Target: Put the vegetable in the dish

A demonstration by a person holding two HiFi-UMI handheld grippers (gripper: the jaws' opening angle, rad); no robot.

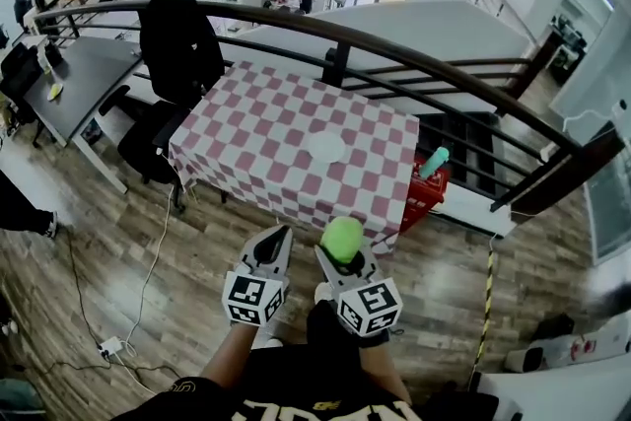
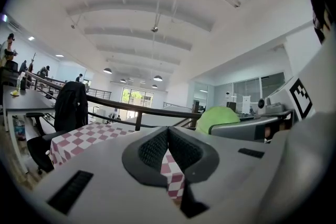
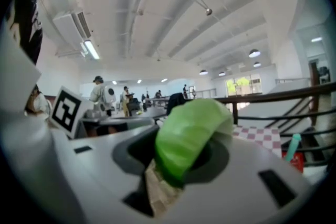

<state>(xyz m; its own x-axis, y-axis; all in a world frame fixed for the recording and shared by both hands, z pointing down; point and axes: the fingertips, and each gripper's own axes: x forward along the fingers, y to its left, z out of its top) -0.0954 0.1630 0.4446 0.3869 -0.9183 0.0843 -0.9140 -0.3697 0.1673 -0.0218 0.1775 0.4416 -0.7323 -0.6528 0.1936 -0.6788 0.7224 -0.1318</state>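
Two grippers short of the bench [image 1: 258,118] near edge: right gripper [image 1: 344,258] clamped on vegetable [image 1: 342,237], dish [image 1: 325,147] straight ahead, mid-bench; left gripper [image 1: 279,238] fingers [image 2: 155,150] together, empty.

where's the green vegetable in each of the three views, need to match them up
Head view: lower centre, green vegetable held in the right gripper, short of the checkered table.
Left gripper view: right of centre, beyond the shut left gripper.
Right gripper view: dead centre, clamped in the right gripper.
Shared landmark: the checkered table, also at and.
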